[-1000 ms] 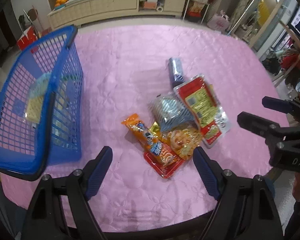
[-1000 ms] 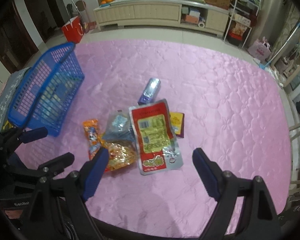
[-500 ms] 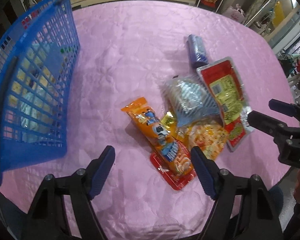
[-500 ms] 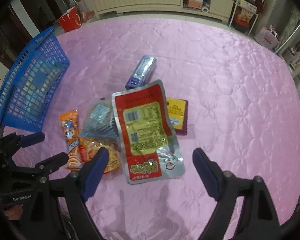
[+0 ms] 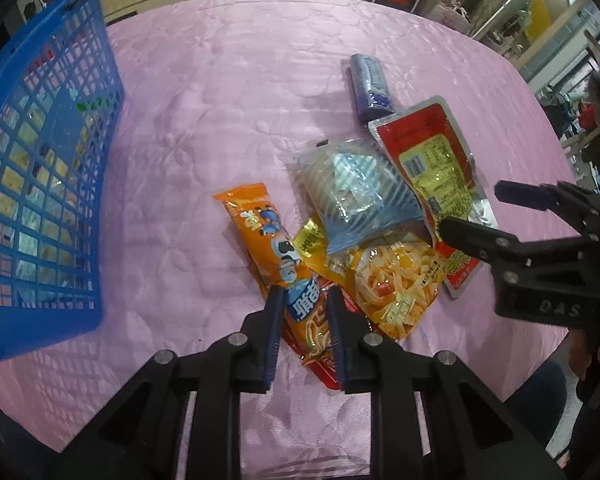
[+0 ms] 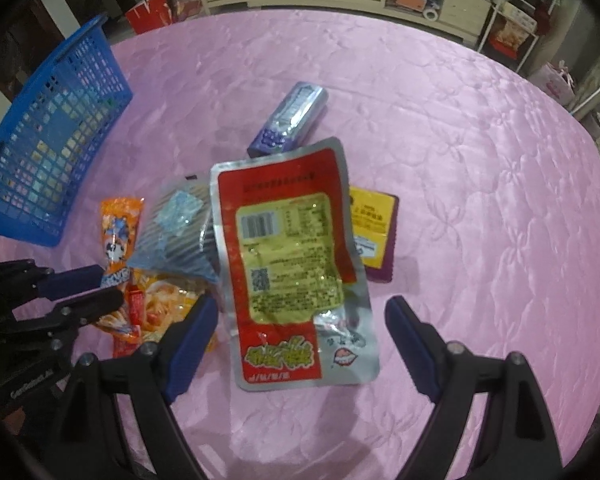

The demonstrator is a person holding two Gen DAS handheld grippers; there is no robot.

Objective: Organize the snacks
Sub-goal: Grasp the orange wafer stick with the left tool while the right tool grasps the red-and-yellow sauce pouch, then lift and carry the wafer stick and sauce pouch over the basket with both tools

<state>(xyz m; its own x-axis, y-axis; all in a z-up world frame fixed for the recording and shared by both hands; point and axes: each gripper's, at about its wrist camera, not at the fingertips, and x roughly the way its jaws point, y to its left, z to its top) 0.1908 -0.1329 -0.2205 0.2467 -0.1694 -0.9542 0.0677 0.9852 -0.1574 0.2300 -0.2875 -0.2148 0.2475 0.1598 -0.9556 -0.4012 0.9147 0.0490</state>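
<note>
A pile of snacks lies on the pink tablecloth (image 5: 220, 80). My left gripper (image 5: 303, 296) points down at the near end of the orange snack packet (image 5: 260, 232). Its jaws are closing, with the packet between them and both pads against its sides. A small red packet (image 5: 328, 368) lies under that end. My right gripper (image 6: 300, 308) hangs open just above the lower part of the red and silver pouch (image 6: 288, 248), one finger on each side, not touching it. The blue basket (image 5: 40, 160), holding several packets, stands to the left.
A clear blue-striped bag (image 5: 356, 188) and a yellow crisps bag (image 5: 396, 280) overlap in the pile. A purple wrapped bar (image 6: 292, 120) lies beyond the pouch, and a yellow and purple packet (image 6: 372, 224) is half under its right edge. The table's near edge is close below both grippers.
Both grippers have sunk toward the pile. The left jaws went from wide apart to closed in on the orange packet's near end. The right jaws kept their width.
</note>
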